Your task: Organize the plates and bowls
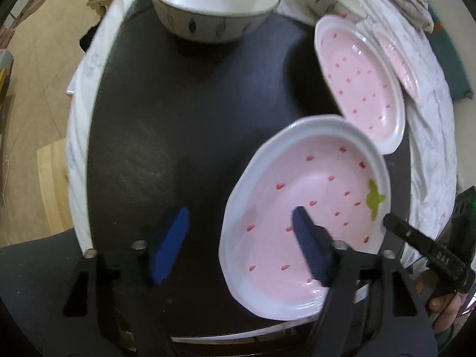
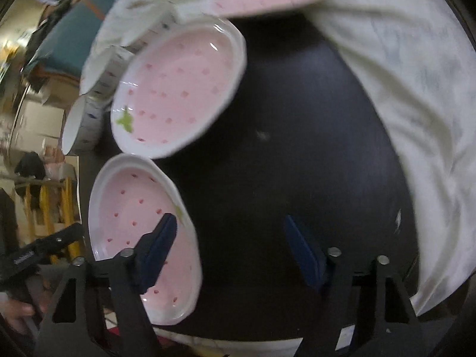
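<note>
Both tools are pointing steeply down at the near strawberry plate [image 1: 300,217], a pink oval dish with red seed marks and a green leaf, which is lying flat on the dark round surface [image 1: 184,113]. The left tool [image 1: 238,241] is straddling the plate's left rim: one blue pad is hanging over the pink well, the other over bare surface outside the rim, jaws standing apart with no pad pressing on anything. The right tool [image 2: 229,253] is mirroring this on the opposite rim, one pad over the well, the other over bare surface, also apart and gripping nothing. This looks like a two-sided rim pickup being set up, probably so the wide, shallow plate stays level when lifted. Ahead of the tools, a second strawberry plate [image 1: 360,80] is sitting nearly touching the first, its far edge overlapping a third plate [image 1: 395,59] on the white cloth [image 1: 431,136]. A white patterned bowl [image 1: 214,3] is standing farther ahead, with smaller bowls [image 2: 86,110] beyond the plates. The neighbouring plate's closeness is the main obstruction risk.
</note>
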`<state>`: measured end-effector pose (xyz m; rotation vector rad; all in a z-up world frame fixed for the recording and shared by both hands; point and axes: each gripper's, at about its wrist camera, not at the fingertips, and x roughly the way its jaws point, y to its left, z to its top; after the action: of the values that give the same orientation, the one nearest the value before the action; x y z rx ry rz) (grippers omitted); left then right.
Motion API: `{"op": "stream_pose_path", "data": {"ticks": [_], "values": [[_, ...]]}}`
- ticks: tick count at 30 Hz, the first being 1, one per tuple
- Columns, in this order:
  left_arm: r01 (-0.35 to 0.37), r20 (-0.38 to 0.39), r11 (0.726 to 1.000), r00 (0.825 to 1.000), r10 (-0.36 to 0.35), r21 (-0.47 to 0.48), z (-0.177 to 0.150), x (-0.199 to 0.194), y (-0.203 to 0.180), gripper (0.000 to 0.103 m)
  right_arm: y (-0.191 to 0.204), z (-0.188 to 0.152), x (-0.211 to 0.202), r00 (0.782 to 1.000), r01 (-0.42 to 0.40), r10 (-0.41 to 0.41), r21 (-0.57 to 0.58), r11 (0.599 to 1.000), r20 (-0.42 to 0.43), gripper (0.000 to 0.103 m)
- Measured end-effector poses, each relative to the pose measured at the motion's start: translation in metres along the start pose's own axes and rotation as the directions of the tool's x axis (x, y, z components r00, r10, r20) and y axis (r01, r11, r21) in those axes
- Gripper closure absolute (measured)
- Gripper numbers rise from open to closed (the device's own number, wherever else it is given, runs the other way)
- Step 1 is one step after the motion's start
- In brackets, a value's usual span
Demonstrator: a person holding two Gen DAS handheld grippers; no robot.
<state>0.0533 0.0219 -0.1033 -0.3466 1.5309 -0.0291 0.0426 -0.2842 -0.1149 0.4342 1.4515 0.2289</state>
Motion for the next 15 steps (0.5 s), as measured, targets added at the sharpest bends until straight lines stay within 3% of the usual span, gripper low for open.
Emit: {"op": "stream_pose_path", "data": {"ticks": [2,4,7,12,15], "values": [[0.013,-0.024,1.000,1.000,-0.013,0.000,-0.002,0.006,-0.001,0.046,0.003,-0.005,0.010,0.999,-0.019,0.019,-0.015,1.000,-0.043,0.036],[0.011,-0.035,1.000,0.999,-0.011,0.015,-0.002,0.010,-0.004,0.050,0.008,-0.011,0.022,0.992,-0.062,0.059,-0.019,0.998,-0.109,0.046],[0.003,-0.041,1.000,0.999,-0.002,0.030,-0.003,0.016,-0.007,0.067,0.018,-0.014,0.024,0.994,-0.044,0.037,-0.061,0.997,-0.108,0.056],[-0.010,-0.031,1.000,0.999,0.011,0.019,-0.002,0.015,-0.002,0.074,0.034,-0.016,0.030,0.992,-0.054,0.040,-0.114,0.992,-0.122,0.086],[-0.019,-0.032,0.999,0.999,0.020,0.031,-0.001,0.015,-0.003,0.073,0.045,-0.016,0.031,0.994,-0.033,0.018,-0.142,0.989,-0.107,0.087]]}}
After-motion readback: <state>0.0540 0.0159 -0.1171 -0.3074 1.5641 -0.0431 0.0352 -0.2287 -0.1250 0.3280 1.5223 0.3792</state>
